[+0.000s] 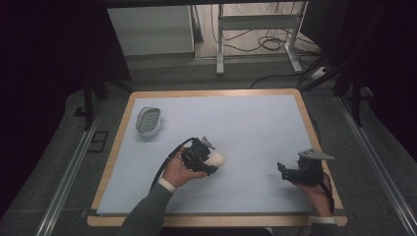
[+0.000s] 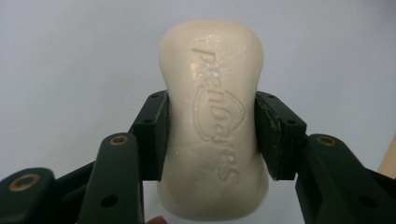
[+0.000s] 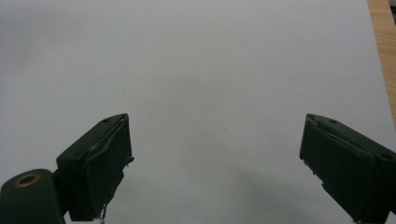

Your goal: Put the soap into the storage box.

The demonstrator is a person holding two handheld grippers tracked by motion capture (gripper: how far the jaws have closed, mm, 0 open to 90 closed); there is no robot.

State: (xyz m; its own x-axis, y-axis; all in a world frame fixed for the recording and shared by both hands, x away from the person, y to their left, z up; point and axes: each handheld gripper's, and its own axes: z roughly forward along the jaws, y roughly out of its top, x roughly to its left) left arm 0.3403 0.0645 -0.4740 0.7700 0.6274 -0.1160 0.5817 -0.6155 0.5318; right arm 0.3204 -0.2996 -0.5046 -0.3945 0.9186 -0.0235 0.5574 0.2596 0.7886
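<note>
Left hand-held gripper point(image 2: 211, 135) clamps soap bar point(image 2: 212, 116) mid-table; right hand-held gripper point(image 3: 215, 163) gapes wide nr wood edge point(image 3: 383, 46).

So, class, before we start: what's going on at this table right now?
A person sits at a table covered by a pale blue mat, with a two-jaw gripper in each hand. The left gripper is clamped on a cream bar of soap, its jaws pressing the bar's narrow waist. The right gripper is open and holds nothing, near the table's right edge. A white soap dish sits apart at the far left of the mat.
</note>
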